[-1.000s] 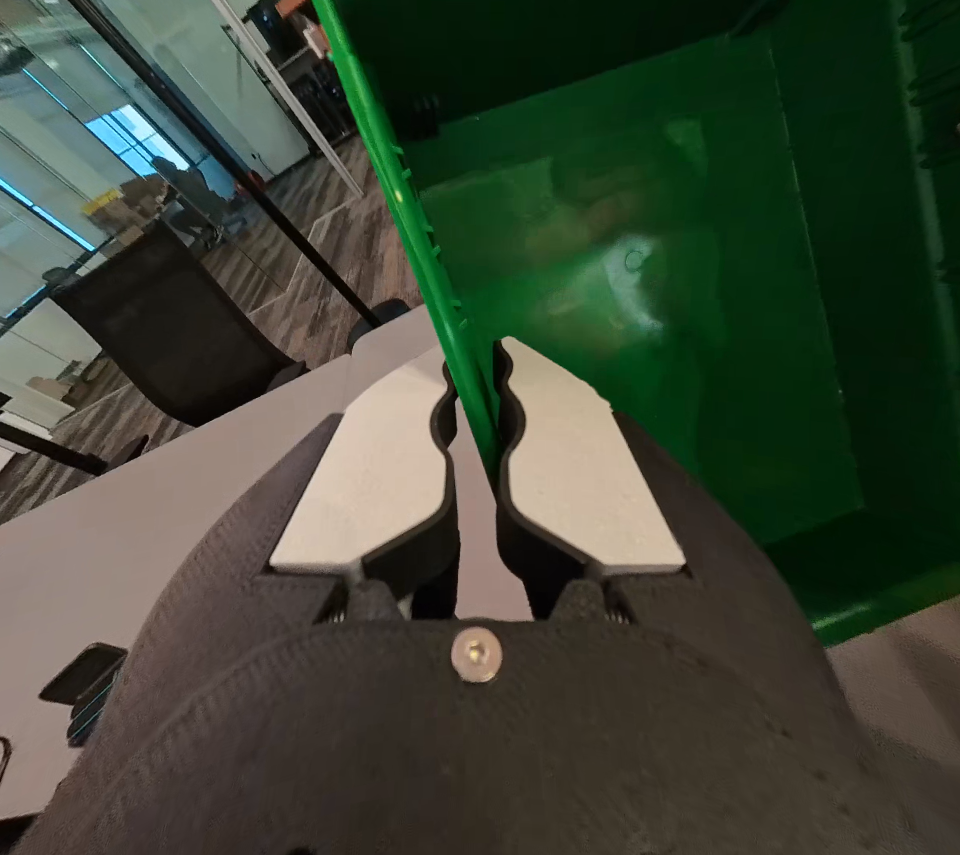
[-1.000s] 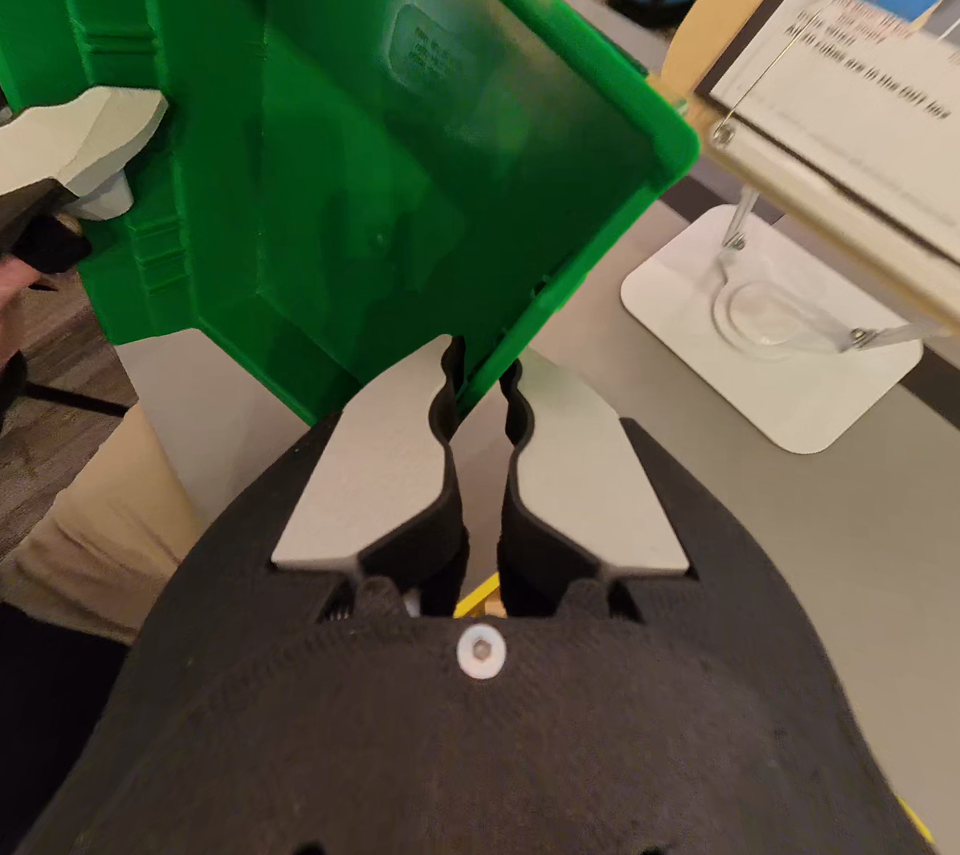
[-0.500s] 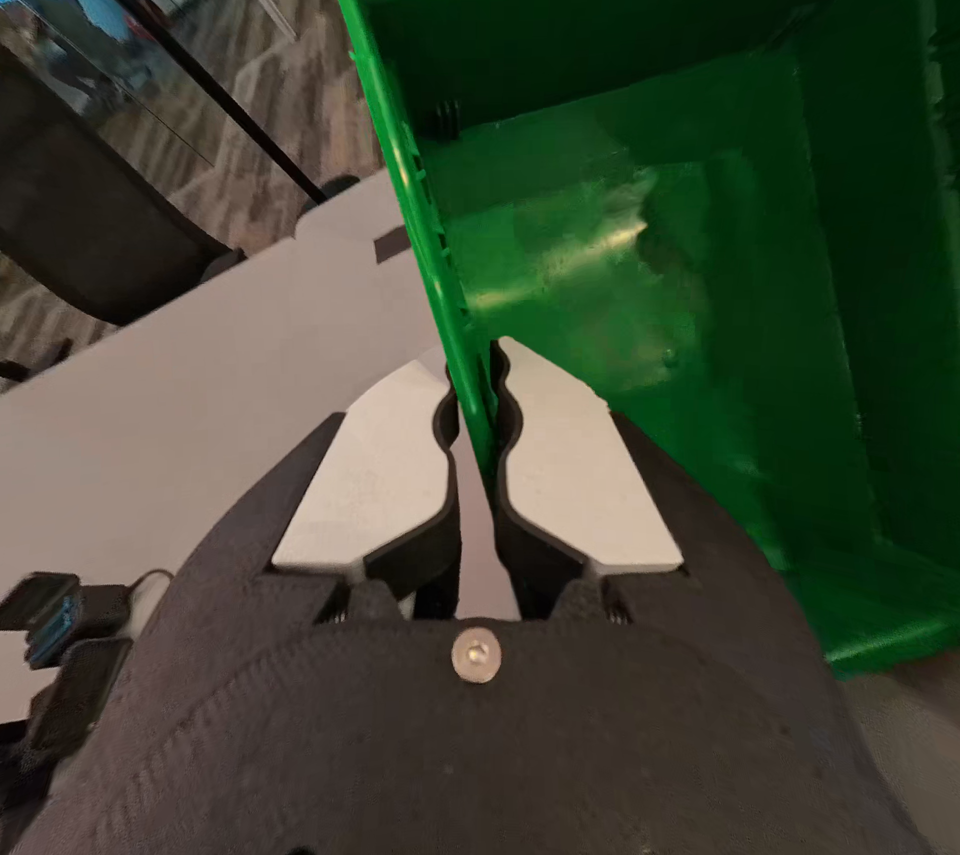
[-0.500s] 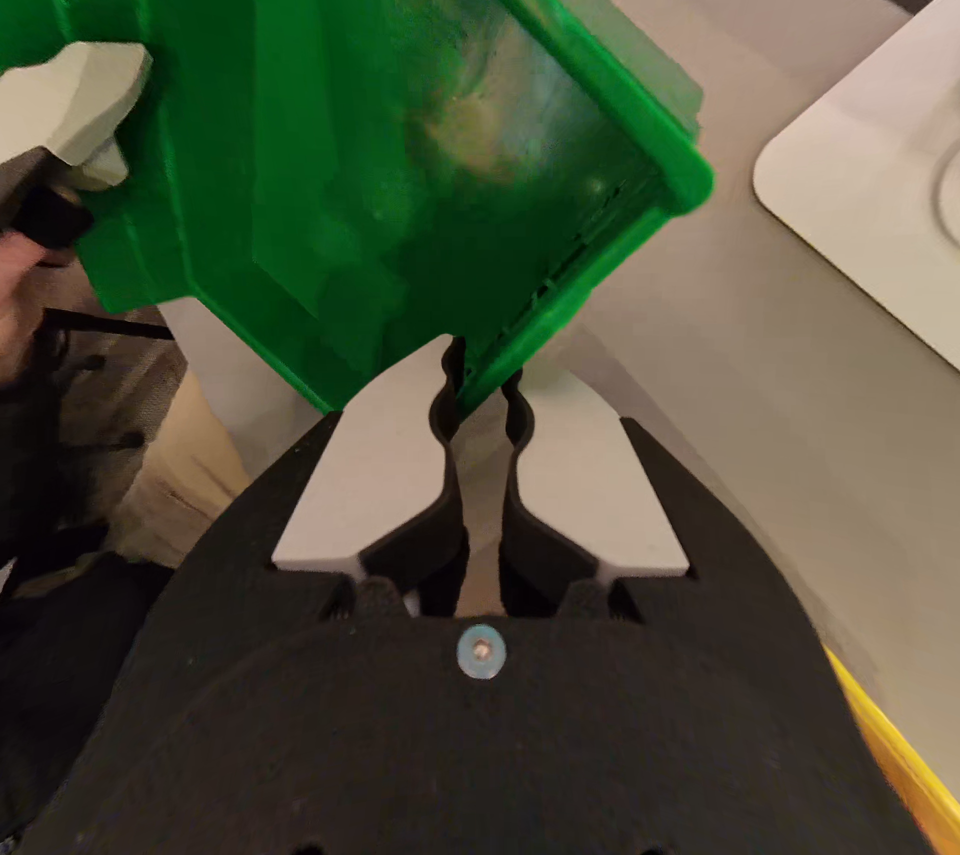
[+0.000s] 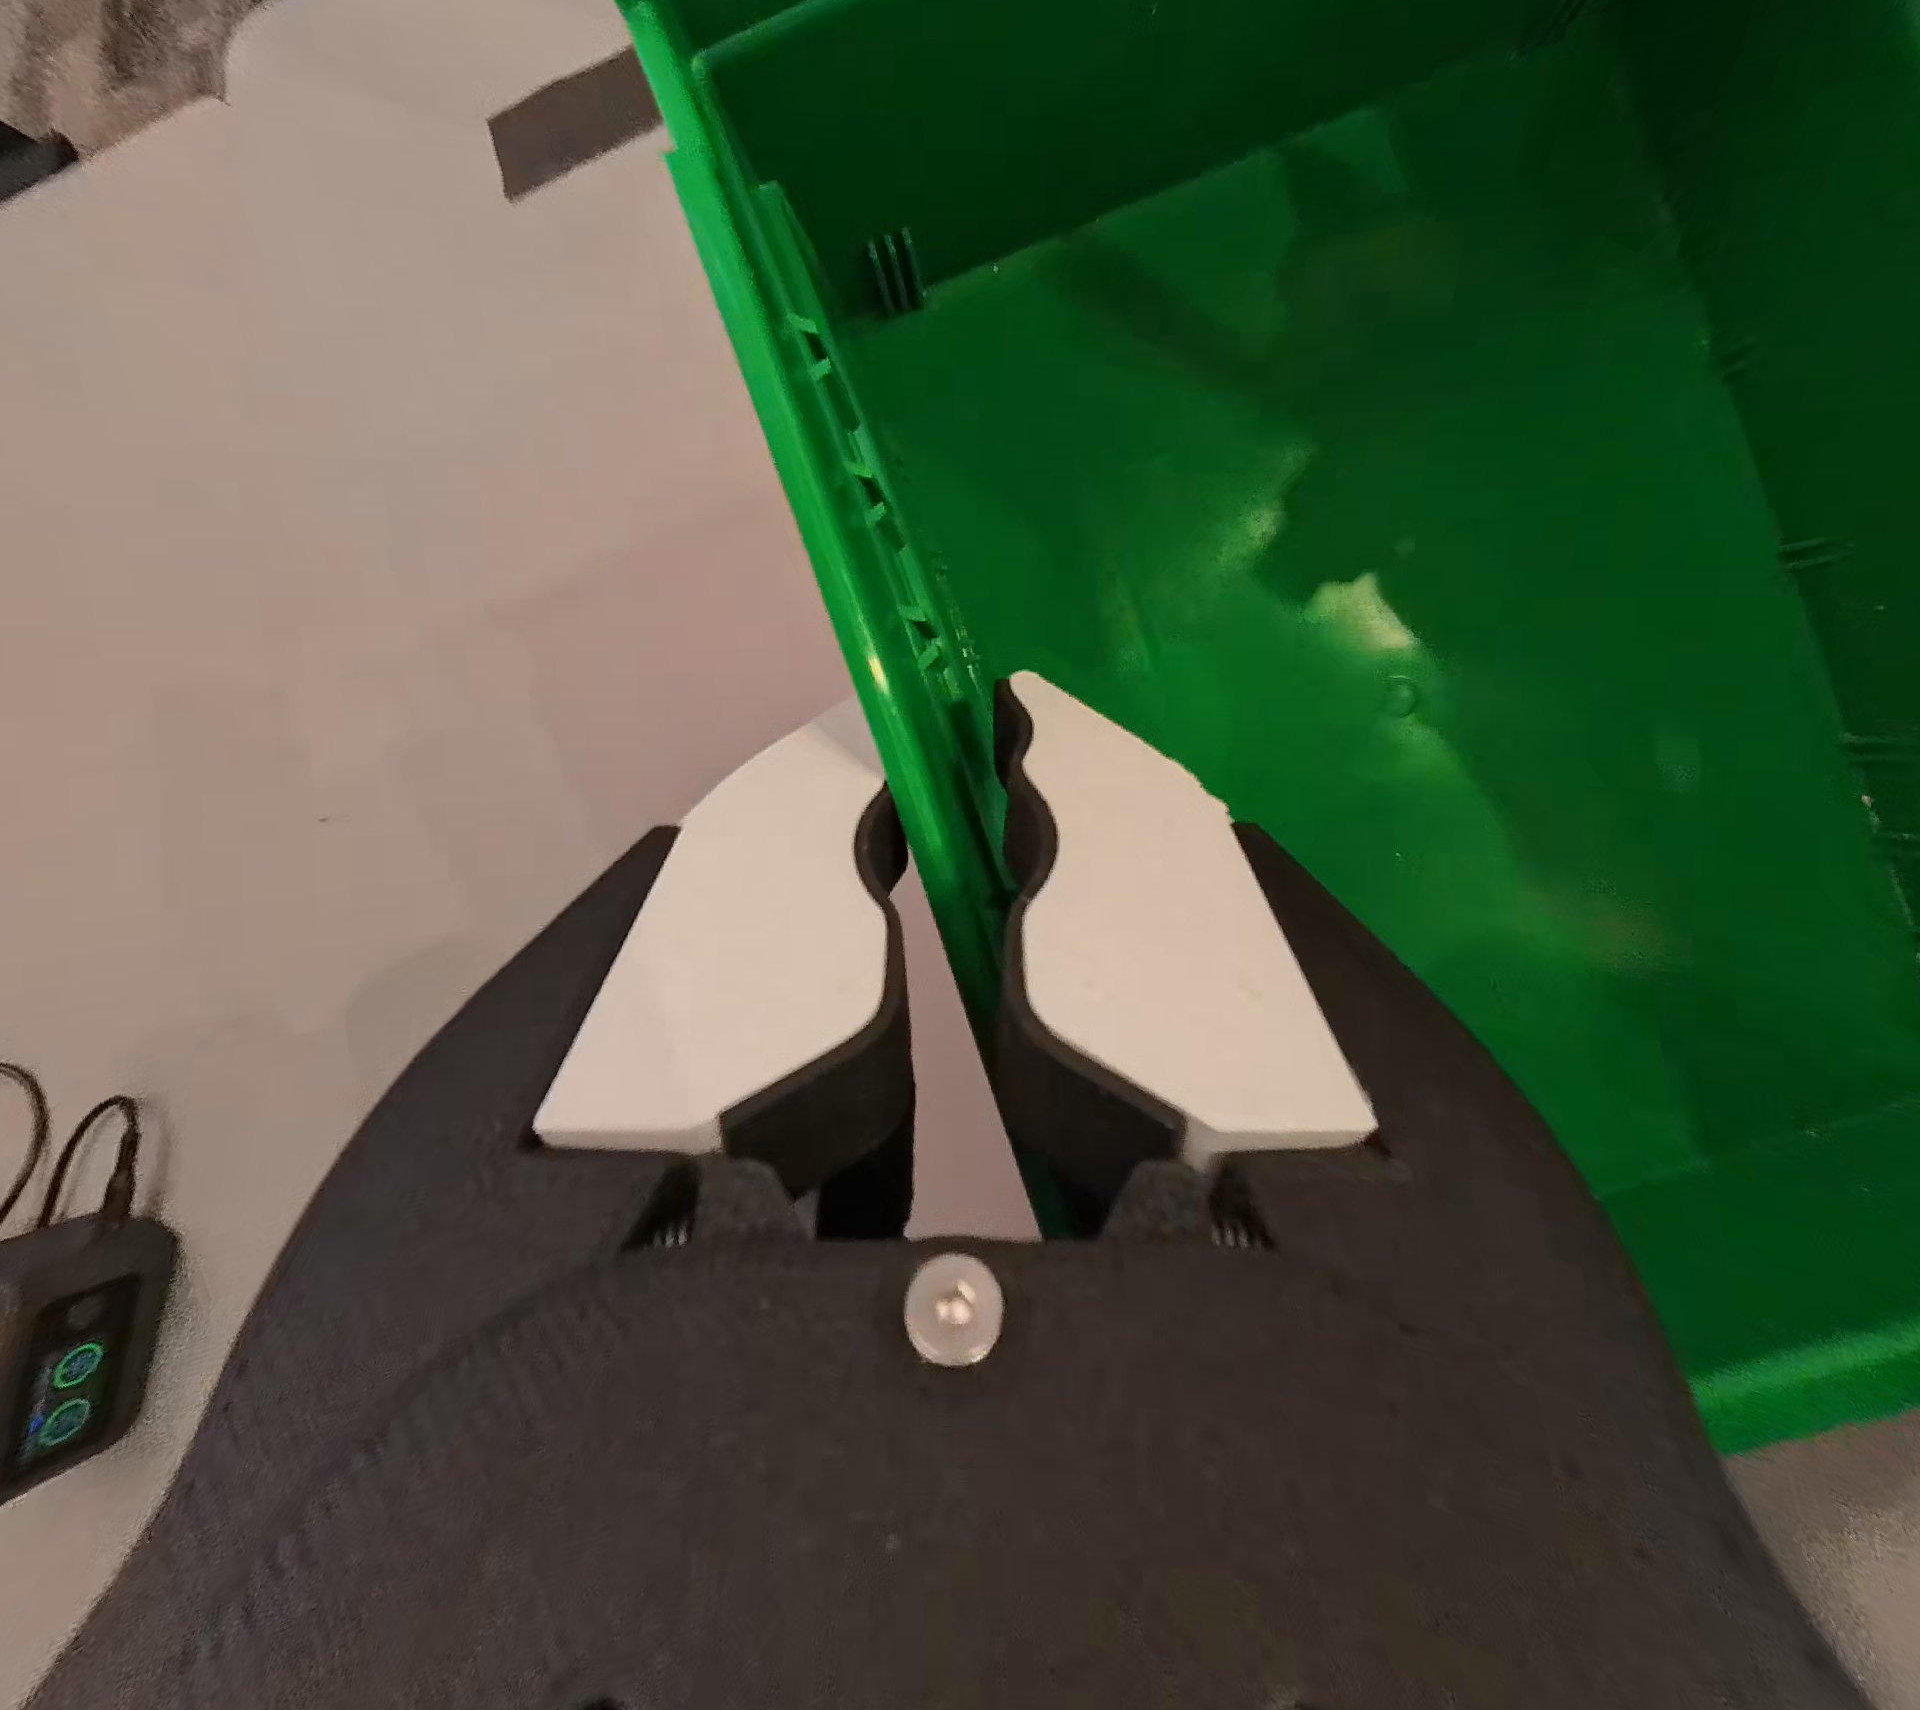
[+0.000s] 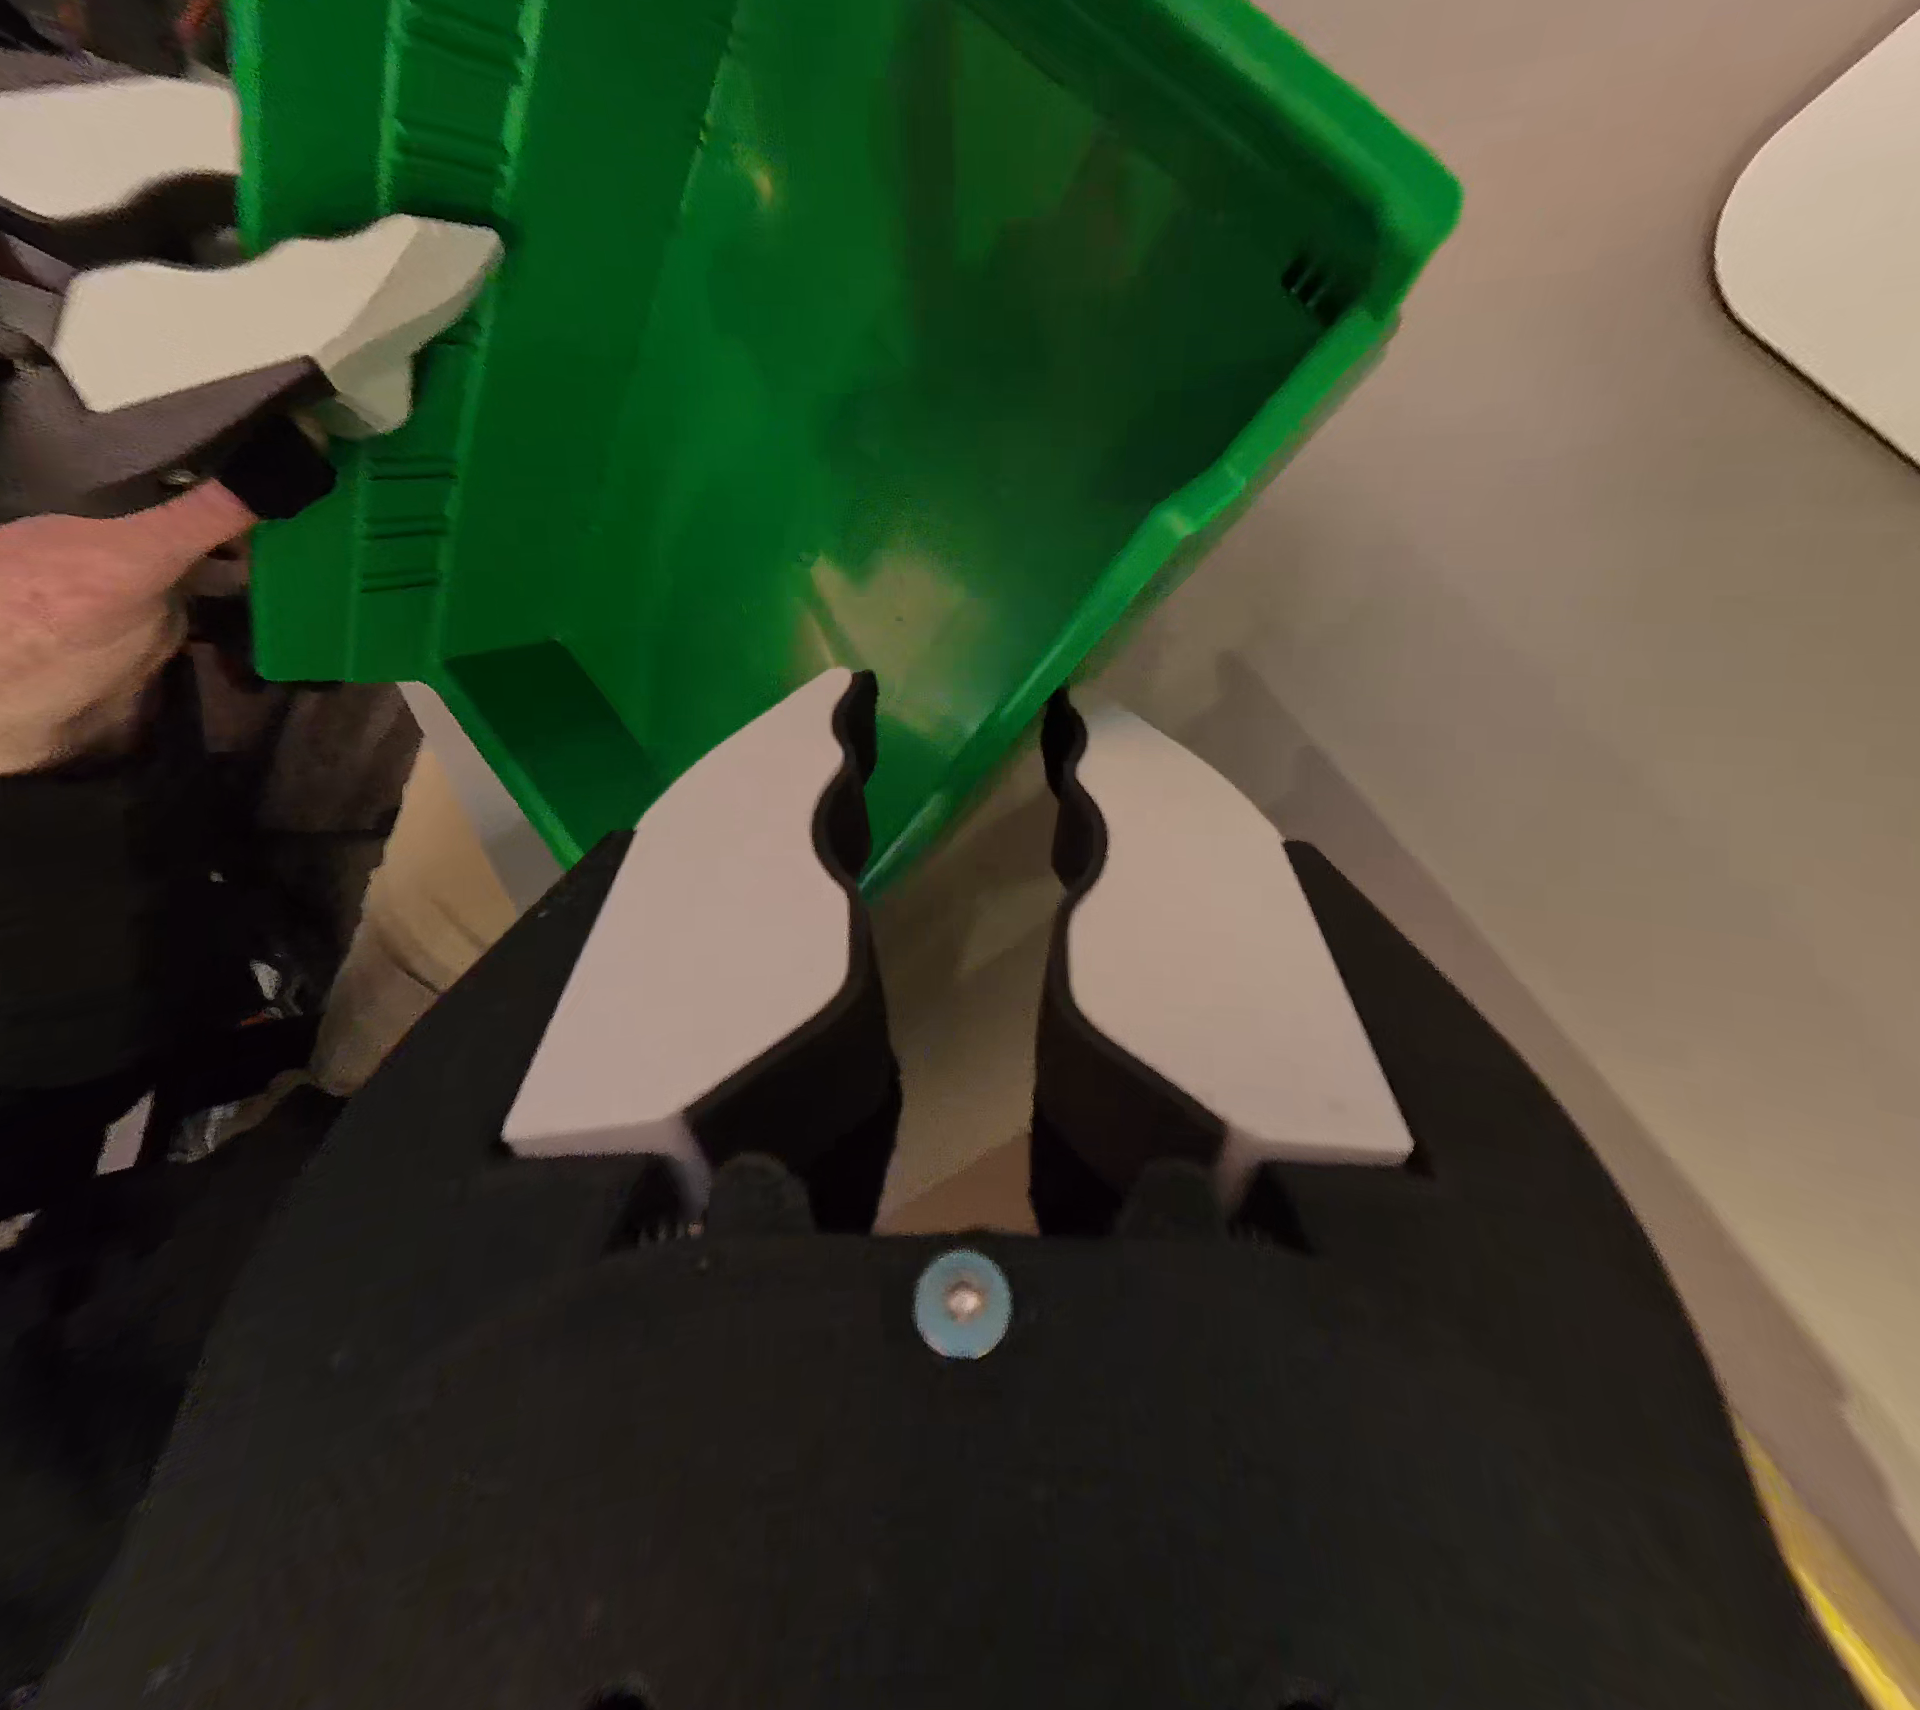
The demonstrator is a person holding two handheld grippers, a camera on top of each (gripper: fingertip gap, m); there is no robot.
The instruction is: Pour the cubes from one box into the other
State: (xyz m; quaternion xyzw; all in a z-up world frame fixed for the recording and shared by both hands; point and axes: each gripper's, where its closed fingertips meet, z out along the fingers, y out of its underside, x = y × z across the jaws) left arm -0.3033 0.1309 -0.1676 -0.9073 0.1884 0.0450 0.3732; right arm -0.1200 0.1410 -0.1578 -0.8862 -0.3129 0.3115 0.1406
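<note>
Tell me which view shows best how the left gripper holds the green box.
The left wrist view: the left gripper is shut on the wall of the green box, seen close. The right wrist view shows this gripper only far off, at the box's edge, slightly blurred.

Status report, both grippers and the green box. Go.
Left gripper shut on green box wall. Right gripper fingers apart, straddling the rim. Box empty, no cubes in sight. Nothing in the way on the table.
</note>
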